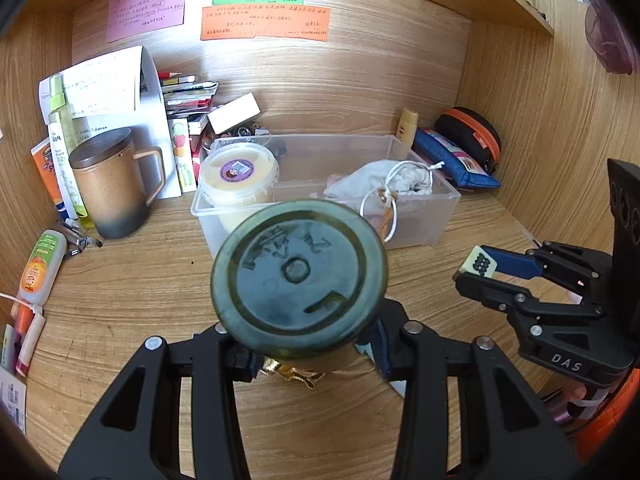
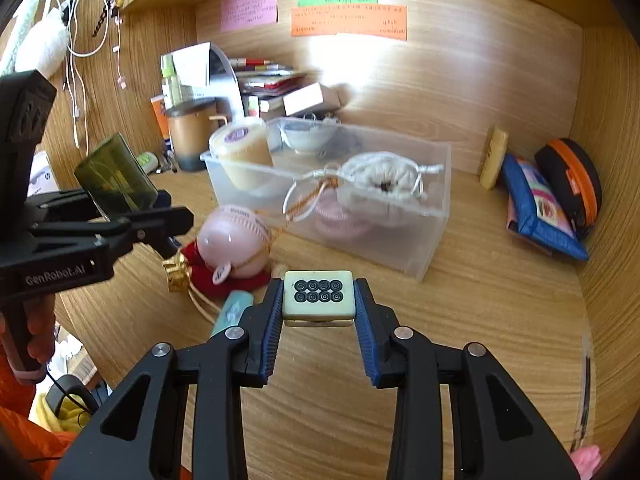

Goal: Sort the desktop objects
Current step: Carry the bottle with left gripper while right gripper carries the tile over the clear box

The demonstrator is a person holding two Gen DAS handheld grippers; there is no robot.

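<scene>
Bin (image 2: 434, 216) with pouch (image 2: 380, 184), tub (image 2: 242, 152)

the right gripper (image 2: 319, 312) pinches a mahjong tile (image 2: 319, 298), eight circles up, in front of the clear plastic bin (image 2: 434, 240). left of the bin, the left gripper (image 2: 132, 208) grips a dark green jar (image 2: 116, 178) above the desk. a white drawstring pouch (image 2: 384, 184) and a lidded tub (image 2: 242, 152) sit in the bin; a pink ball (image 2: 234, 240) lies just beside it.
</scene>
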